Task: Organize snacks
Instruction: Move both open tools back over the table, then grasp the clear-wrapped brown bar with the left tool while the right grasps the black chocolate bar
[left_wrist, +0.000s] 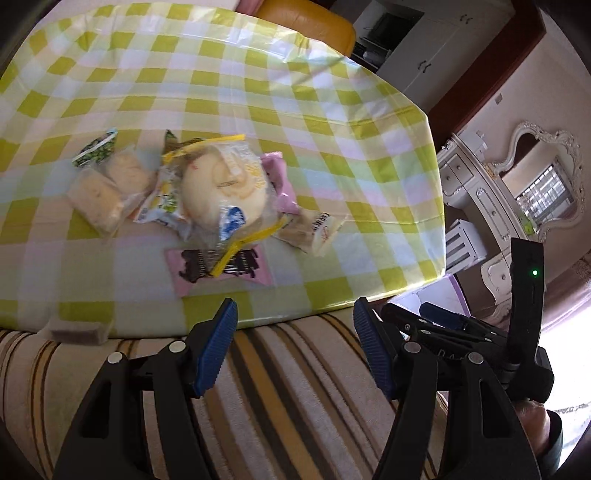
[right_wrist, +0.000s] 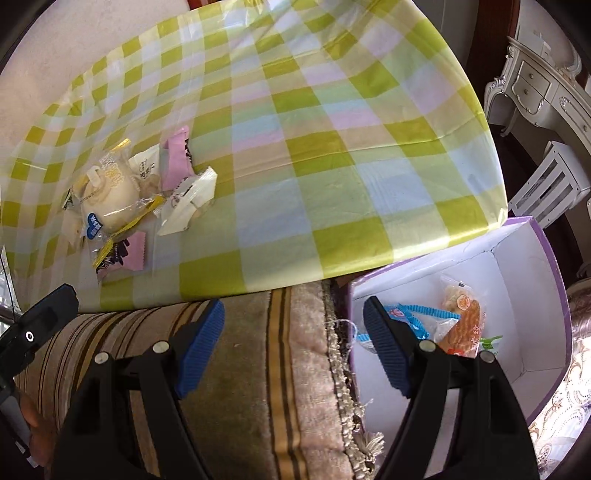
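Left gripper (left_wrist: 295, 314): jaws stand apart with nothing between the blue pads (left_wrist: 218, 347). It hangs off the table's near edge, above a striped cloth (left_wrist: 280, 391) that lies below that edge.

Right gripper (right_wrist: 293, 314): jaws stand wide apart, nothing held. It hangs over the same striped cloth (right_wrist: 258, 369), with its right finger overlapping the open box (right_wrist: 532, 288) in the right wrist view. It also shows in the left wrist view (left_wrist: 443, 317), just right of the left gripper, past the table's near right corner.

Table: covered by a green-and-white checked tablecloth (left_wrist: 258, 92). The cloth reaches the near edge and drapes at the right edge.

Snacks on the table: one loose pile sits near the near edge, toward its left part as the right wrist view shows it. The topmost item is a round pale bun in a clear wrapper (left_wrist: 225, 192) with yellow trim. A pink packet with dark lettering (left_wrist: 218, 269) lies under it on the near side. A second pink packet (left_wrist: 280, 181) lies on its far right side. A white packet (left_wrist: 317, 229) lies to the right, touching the pile. Two clear-wrapped pale cakes (left_wrist: 107, 192) lie to the left, with a green-patterned packet (left_wrist: 96, 147) behind them. Lettering is too blurred to read.

Box: purple-walled, white inside, standing off the table's near right corner, lower than the tabletop. It holds a brown pastry in clear wrap (right_wrist: 461, 317) and a blue-trimmed packet (right_wrist: 417, 317), touching each other.
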